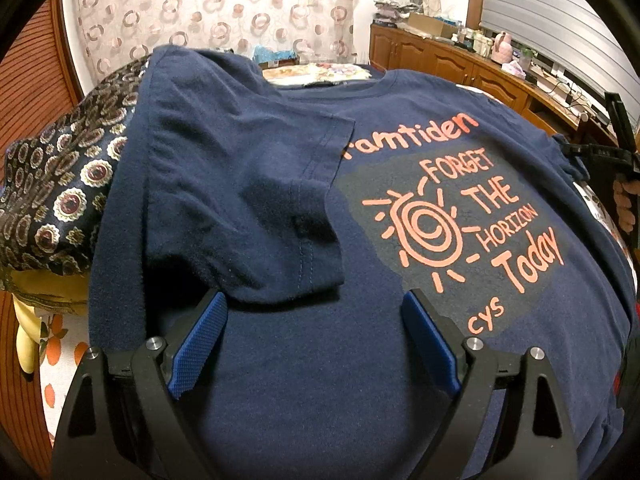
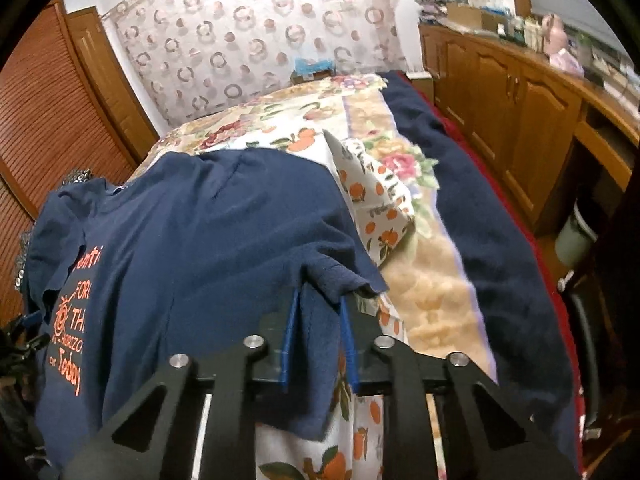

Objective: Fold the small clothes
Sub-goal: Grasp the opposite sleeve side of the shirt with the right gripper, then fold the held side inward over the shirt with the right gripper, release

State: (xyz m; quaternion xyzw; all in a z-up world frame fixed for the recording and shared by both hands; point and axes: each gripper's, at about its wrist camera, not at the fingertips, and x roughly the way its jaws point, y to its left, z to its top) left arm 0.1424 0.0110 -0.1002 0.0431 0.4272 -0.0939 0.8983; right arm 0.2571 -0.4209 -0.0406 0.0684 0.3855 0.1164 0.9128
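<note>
The navy T-shirt (image 1: 280, 208) lies face up on the bed, its orange sun print and lettering showing. Its left sleeve (image 1: 240, 184) is already folded in over the chest, reaching the edge of the print. Beyond the shirt's left side sits a dark patterned cloth (image 1: 60, 184). By the look of it, the left-side fold is done and the right-side fold is the step in hand.

The left gripper (image 1: 316, 312) hangs over the shirt's near middle with its blue pads spread wide, just near of the folded sleeve's edge; it grips nothing, though whether a pad brushes the fabric is hard to tell.

On the right, the right gripper (image 2: 318, 320) is clenched on the shirt's right sleeve (image 2: 336, 276), its blue pads pressing a fold of navy fabric between them at the shirt's right edge, over the floral bedsheet (image 2: 424, 300). A dark blue blanket (image 2: 480, 200) runs along the bed farther right.

The next move probably calls for lifting that sleeve and carrying it leftward across the chest to match the other side, keeping the fabric flat and the body of the shirt undragged.
</note>
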